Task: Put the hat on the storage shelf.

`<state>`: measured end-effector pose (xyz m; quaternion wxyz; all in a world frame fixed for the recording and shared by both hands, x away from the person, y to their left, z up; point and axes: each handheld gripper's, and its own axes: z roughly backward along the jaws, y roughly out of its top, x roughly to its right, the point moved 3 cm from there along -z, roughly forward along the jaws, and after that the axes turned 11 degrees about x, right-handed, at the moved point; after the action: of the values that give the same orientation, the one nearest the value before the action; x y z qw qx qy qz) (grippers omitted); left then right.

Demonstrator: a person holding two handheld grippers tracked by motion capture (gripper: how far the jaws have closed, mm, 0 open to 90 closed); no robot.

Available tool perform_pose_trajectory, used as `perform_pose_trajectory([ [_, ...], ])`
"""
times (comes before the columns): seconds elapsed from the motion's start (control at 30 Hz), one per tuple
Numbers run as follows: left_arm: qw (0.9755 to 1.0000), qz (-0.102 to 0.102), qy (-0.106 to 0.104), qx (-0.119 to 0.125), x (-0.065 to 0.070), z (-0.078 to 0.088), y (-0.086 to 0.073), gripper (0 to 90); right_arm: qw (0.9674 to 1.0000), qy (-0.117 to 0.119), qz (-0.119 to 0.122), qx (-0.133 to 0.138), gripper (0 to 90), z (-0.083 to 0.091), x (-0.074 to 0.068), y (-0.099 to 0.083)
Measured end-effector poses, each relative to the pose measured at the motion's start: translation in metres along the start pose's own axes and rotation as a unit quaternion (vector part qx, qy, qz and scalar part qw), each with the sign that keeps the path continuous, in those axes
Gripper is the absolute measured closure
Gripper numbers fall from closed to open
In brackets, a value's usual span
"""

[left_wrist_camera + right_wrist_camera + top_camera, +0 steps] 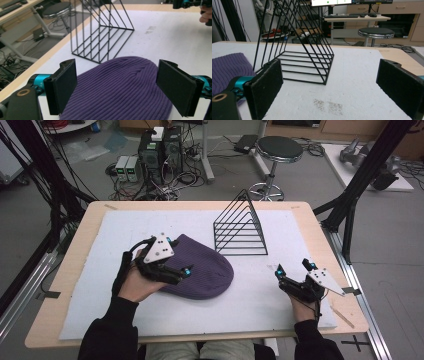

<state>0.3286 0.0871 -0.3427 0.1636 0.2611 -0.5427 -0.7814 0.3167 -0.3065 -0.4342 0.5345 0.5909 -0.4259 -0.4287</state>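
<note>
A purple ribbed knit beanie point(207, 270) lies flat on the white mat point(280, 220) left of centre. My left gripper point(178, 256) hovers over its left part, jaws wide open; in the left gripper view the beanie point(120, 85) spreads between and below the two black pads point(65, 85), not pinched. My right gripper point(295, 268) rests open near the front right of the mat with nothing between its pads point(265, 87). The beanie point(227, 67) peeks in at the left of the right gripper view.
A black wire triangular rack point(240, 227) stands behind the beanie, toward the table's far side; it appears as rack point(100, 32) and rack point(297, 50) in the gripper views. A stool point(278, 150) and computer towers point(160, 150) sit on the floor beyond the wooden table point(75, 250).
</note>
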Motion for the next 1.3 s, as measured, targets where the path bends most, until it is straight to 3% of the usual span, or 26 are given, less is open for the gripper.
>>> perform_pose_trajectory([
  [0.13, 0.9996, -0.008, -0.013, -0.025, 0.008, -0.015, -0.003, 17.5, 1.0, 0.003, 0.0, 0.001, 6.1, 0.0, -0.001, 0.0],
  [0.5, 0.9968, -0.023, -0.043, -0.063, 0.031, -0.046, -0.01, 17.8, 1.0, 0.007, -0.003, -0.001, 6.1, 0.0, -0.002, 0.0],
  [0.7, 0.9922, -0.039, -0.052, -0.107, 0.038, -0.058, -0.02, 18.0, 0.9999, 0.014, -0.002, -0.001, 6.1, -0.001, -0.005, 0.0],
  [0.83, 0.9922, -0.034, -0.06, -0.104, 0.044, -0.064, -0.025, 19.2, 0.9999, 0.012, -0.006, -0.002, 6.1, -0.001, -0.005, 0.0],
  [1.1, 0.9891, -0.026, -0.073, -0.125, 0.055, -0.079, -0.041, 19.2, 0.9999, 0.006, -0.01, 0.0, 6.1, -0.001, -0.001, 0.001],
  [1.23, 0.9861, -0.034, -0.08, -0.142, 0.058, -0.084, -0.047, 19.2, 0.9999, 0.008, -0.01, 0.0, 6.1, -0.001, -0.002, 0.001],
  [1.3, 0.986, -0.032, -0.082, -0.142, 0.059, -0.086, -0.048, 19.2, 0.9999, 0.009, -0.009, 0.0, 6.1, -0.001, -0.002, 0.001],
])
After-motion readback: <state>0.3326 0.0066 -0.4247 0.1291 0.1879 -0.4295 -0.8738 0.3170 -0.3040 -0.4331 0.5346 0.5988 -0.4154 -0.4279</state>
